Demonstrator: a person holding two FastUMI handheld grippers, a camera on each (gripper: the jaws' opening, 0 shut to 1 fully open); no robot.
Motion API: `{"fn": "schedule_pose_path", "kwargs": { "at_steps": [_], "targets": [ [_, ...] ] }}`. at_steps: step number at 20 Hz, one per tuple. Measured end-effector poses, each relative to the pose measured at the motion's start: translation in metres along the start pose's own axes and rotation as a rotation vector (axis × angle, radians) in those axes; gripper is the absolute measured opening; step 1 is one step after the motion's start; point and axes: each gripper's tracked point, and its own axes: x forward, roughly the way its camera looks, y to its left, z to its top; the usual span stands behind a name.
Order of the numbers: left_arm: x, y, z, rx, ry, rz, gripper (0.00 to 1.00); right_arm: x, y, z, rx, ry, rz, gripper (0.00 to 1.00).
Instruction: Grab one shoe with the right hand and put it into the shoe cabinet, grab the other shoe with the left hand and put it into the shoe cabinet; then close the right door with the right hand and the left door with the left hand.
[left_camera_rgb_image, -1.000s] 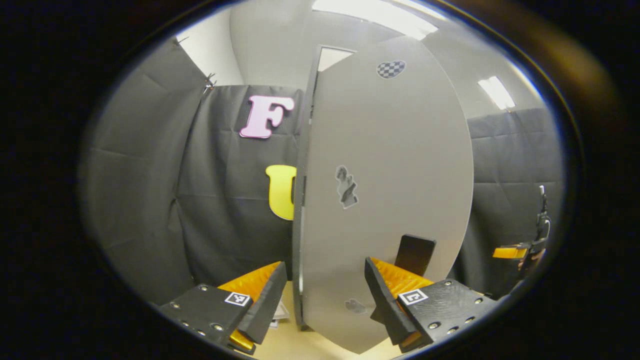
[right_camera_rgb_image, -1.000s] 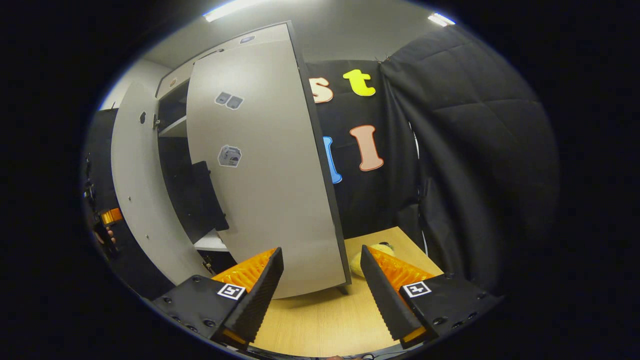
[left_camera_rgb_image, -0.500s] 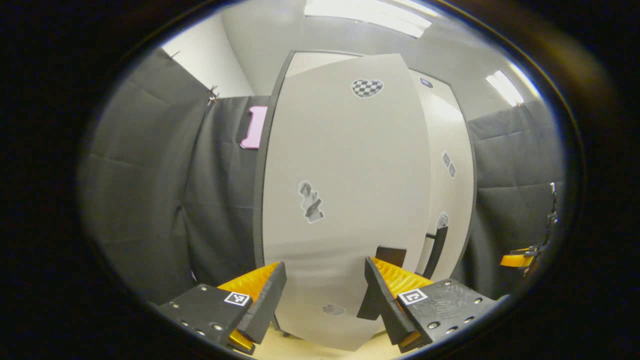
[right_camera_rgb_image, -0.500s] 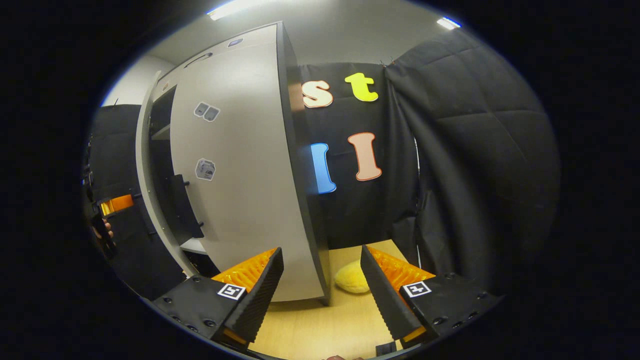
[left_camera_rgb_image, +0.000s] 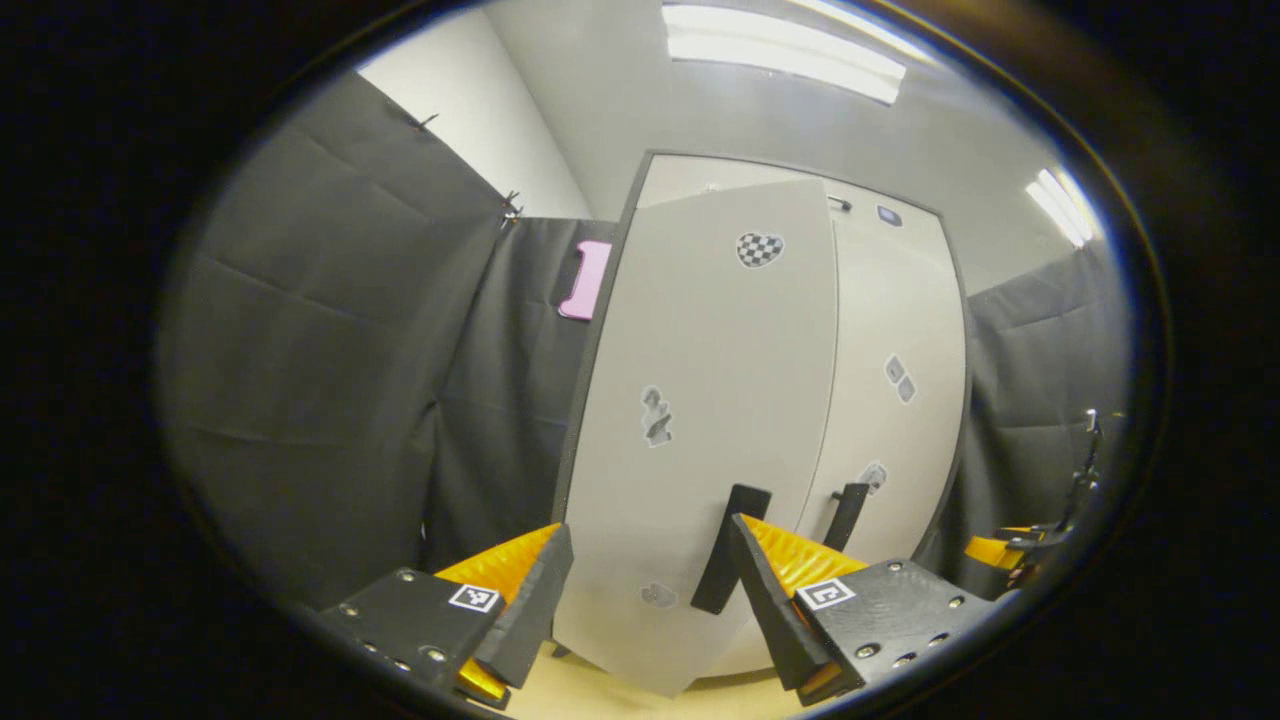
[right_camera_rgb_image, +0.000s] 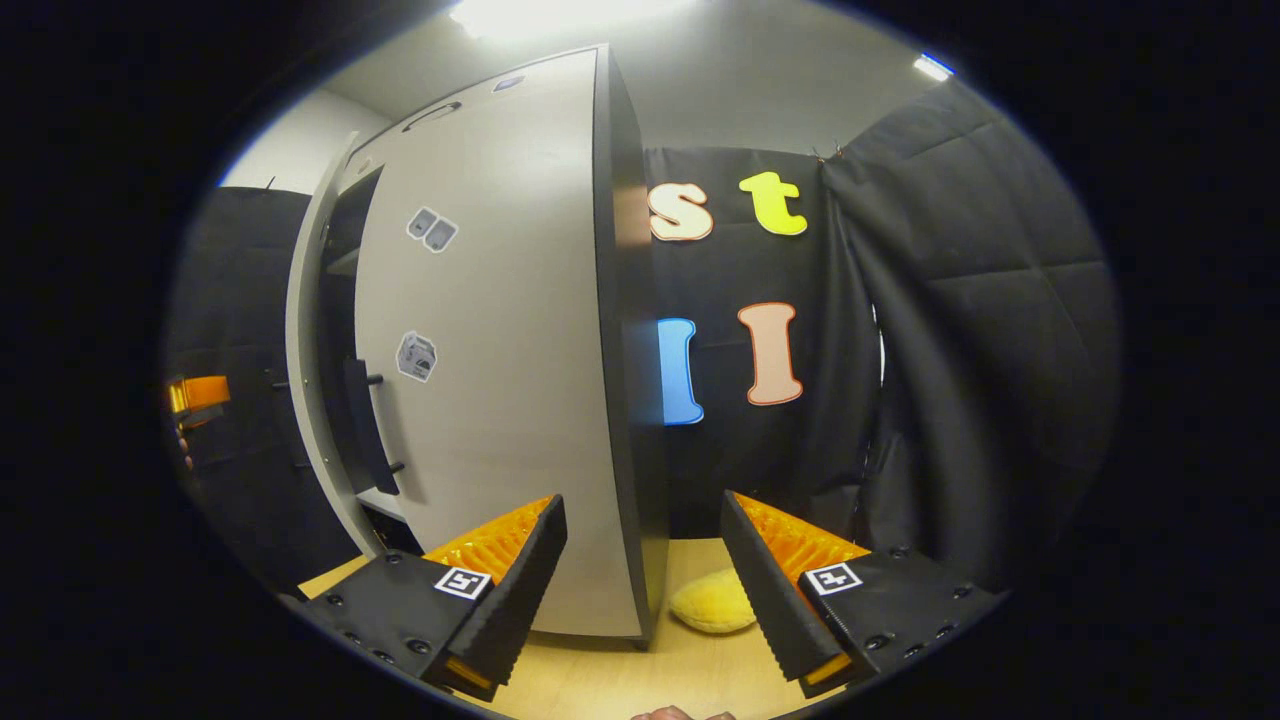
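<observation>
The grey shoe cabinet stands straight ahead in the left gripper view. Its left door (left_camera_rgb_image: 700, 400) hangs a little ajar, its black handle (left_camera_rgb_image: 730, 545) just beyond my fingers. The right door (left_camera_rgb_image: 900, 420) lies flush against the cabinet. My left gripper (left_camera_rgb_image: 649, 528) is open and holds nothing, close in front of the left door. In the right gripper view the right door (right_camera_rgb_image: 500, 380) sits against the dark cabinet side (right_camera_rgb_image: 625, 350), and a dark gap shows between it and the left door's edge (right_camera_rgb_image: 305, 380). My right gripper (right_camera_rgb_image: 642, 500) is open and empty at the cabinet's right front corner.
A yellow soft object (right_camera_rgb_image: 712, 606) lies on the wooden surface (right_camera_rgb_image: 600, 680) beside the cabinet's right side. Black cloth walls close in on both sides. The right gripper (left_camera_rgb_image: 1000, 548) shows at the far right, and the left gripper (right_camera_rgb_image: 197, 393) at the far left.
Both doors have swung toward the cabinet: the left door from wide open to slightly ajar, the right door from half open to flush. Both grippers stayed open.
</observation>
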Motion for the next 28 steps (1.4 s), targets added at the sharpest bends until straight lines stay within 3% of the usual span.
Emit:
{"fn": "schedule_pose_path", "kwargs": {
  "at_steps": [4,5,7,10,18,23,24,26,27,28],
  "targets": [
    [-0.023,0.023,-0.012,0.038,0.016,0.04,0.98,-0.003,0.018,0.003,0.029,-0.022,-0.012,0.98],
    [-0.025,0.025,-0.014,0.029,0.011,0.034,0.91,-0.006,0.022,0.002,0.023,-0.026,-0.025,0.98],
    [-0.032,0.029,-0.021,-0.005,0.014,-0.002,0.99,-0.014,0.028,-0.002,0.01,-0.02,-0.069,0.98],
    [-0.038,0.043,-0.036,-0.007,0.028,-0.041,0.99,-0.027,0.034,-0.01,-0.006,-0.022,-0.152,0.98],
    [-0.036,0.091,-0.058,0.037,0.034,-0.015,0.98,-0.05,0.055,-0.036,0.005,0.013,-0.26,0.98],
    [-0.013,0.107,-0.071,0.079,0.041,-0.03,0.99,-0.056,0.076,-0.047,-0.016,0.025,-0.274,0.98],
    [-0.01,0.108,-0.072,0.077,0.043,-0.038,0.91,-0.058,0.081,-0.049,-0.025,0.032,-0.278,0.98],
    [-0.007,0.102,-0.075,0.06,0.043,-0.079,0.91,-0.063,0.089,-0.052,-0.035,0.036,-0.283,0.98],
    [-0.004,0.099,-0.075,0.053,0.041,-0.097,0.96,-0.066,0.091,-0.052,-0.039,0.034,-0.285,0.98],
    [0.0,0.097,-0.076,0.049,0.038,-0.111,0.94,-0.069,0.094,-0.05,-0.041,0.027,-0.282,0.98]
  ]
}}
